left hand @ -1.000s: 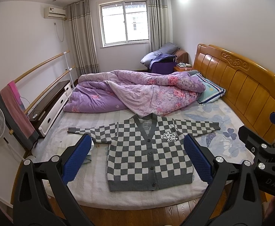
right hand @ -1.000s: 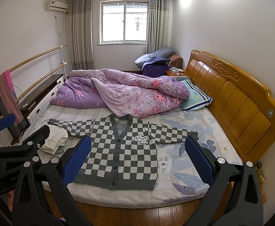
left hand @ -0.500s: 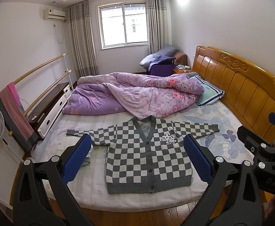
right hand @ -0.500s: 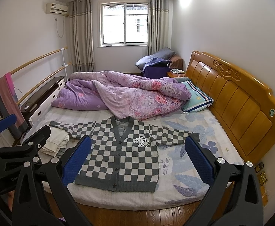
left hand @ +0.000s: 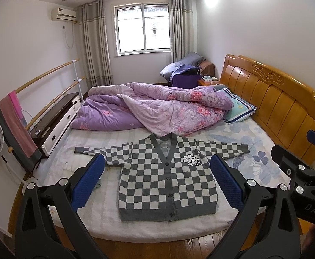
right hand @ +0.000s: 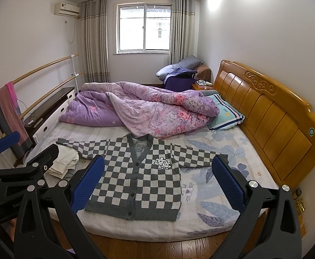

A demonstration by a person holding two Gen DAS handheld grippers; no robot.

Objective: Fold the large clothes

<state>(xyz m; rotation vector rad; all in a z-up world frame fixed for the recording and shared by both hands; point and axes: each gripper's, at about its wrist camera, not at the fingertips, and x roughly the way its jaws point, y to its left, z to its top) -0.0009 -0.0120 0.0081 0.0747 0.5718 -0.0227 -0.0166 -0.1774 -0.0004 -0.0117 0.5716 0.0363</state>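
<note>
Checked grey-and-white cardigan (left hand: 168, 177) lies flat, sleeves spread, on the bed (left hand: 157, 226); both views have drawn back slightly, so folding hasn't begun. Left gripper (left hand: 157, 181) and right gripper (right hand: 158, 183) hover with jaws wide, empty.

white-walled bedroom (left hand: 232, 28), curtained window (left hand: 143, 29) (daylit), wooden headboard (left hand: 273, 99)

Knitted checkered cardigan (left hand: 168, 179) on cloth bedsheet (left hand: 105, 213); glossy wooden headboard (left hand: 276, 105).
</note>
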